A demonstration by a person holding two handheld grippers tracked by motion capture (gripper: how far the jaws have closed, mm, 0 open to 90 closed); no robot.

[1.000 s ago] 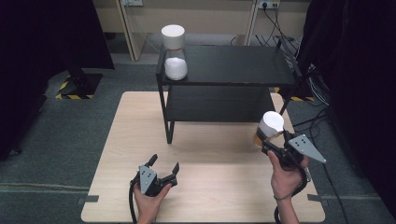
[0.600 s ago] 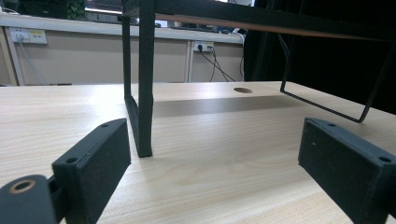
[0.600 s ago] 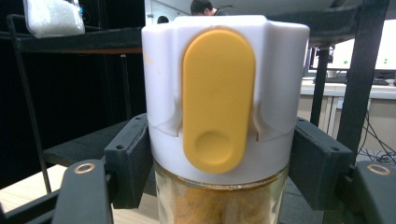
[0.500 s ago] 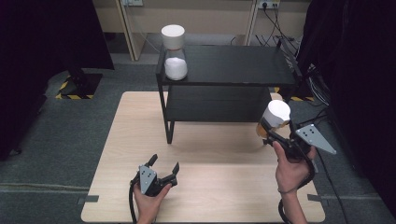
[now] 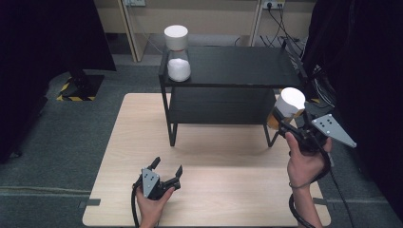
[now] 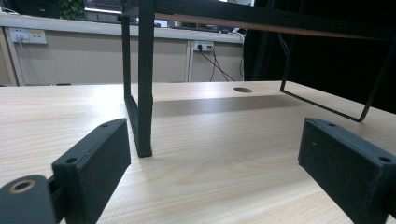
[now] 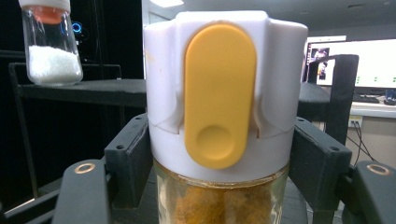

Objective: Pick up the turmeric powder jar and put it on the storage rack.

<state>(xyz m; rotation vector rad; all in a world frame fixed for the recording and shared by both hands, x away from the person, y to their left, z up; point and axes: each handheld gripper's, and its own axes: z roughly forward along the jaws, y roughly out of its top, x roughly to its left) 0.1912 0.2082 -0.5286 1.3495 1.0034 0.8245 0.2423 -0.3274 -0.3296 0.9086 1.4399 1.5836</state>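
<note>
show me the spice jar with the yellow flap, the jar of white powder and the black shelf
spice jar (image 7: 219, 93), right gripper view, on its yellow flap
jar of white powder (image 5: 178, 69), high view, on the powder-filled glass
black shelf (image 5: 237, 64), high view, on its bare top board

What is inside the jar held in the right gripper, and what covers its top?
The jar in the right gripper holds an orange-yellow powder behind clear glass. A white cap with a yellow flip tab sits on top. The jar's lower part is out of frame, so the fill level cannot be judged.
</note>
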